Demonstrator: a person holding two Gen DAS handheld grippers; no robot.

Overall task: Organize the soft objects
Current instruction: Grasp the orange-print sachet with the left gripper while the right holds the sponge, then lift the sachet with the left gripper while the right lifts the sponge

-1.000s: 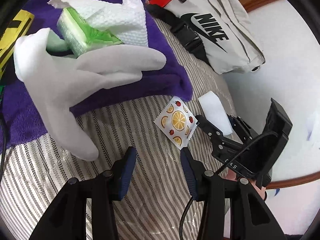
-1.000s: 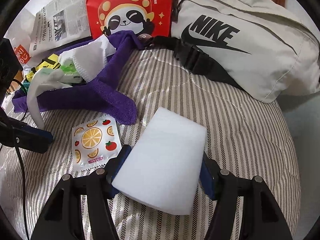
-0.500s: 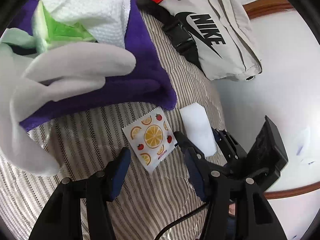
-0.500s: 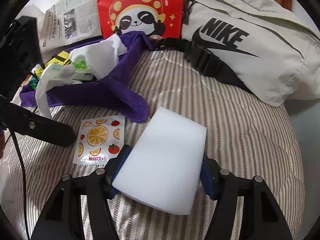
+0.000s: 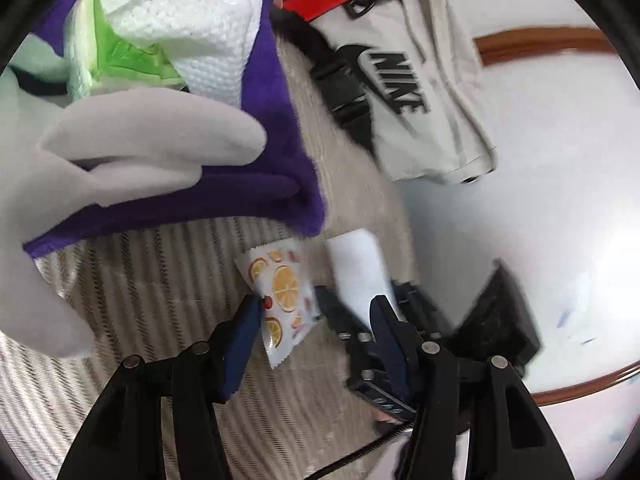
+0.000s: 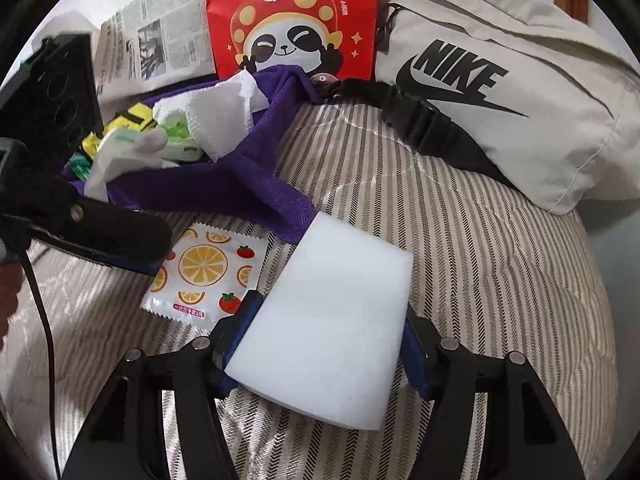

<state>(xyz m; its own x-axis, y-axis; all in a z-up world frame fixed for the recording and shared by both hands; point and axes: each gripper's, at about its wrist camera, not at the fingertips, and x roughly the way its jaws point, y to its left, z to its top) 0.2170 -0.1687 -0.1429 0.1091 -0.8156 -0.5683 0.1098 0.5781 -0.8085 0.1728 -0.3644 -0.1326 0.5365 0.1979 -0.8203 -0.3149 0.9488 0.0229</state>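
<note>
Left wrist view: left hand-held gripper (image 5: 314, 330) spread wide, blue pads either side of the glossy white sachet printed with orange slices (image 5: 285, 299), nothing clamped; left pad overlapping the sachet's edge, contact unclear. Sachet flat on the grey herringbone-striped cushion (image 5: 168, 280). Above, fuzzy purple towel (image 5: 256, 184) under a smooth white rubber glove (image 5: 132, 156) and a dimpled white paper towel (image 5: 200, 20).

Right wrist view: right hand-held gripper (image 6: 334, 338) closed on the soft white rectangular foam sponge (image 6: 332, 320), pads pressing its long sides, near the cushion's front edge beside the sachet. Seen whole only here: red paper bag with panda print (image 6: 292, 20), beige Nike waist bag (image 6: 500, 92), newspaper (image 6: 160, 40).
</note>
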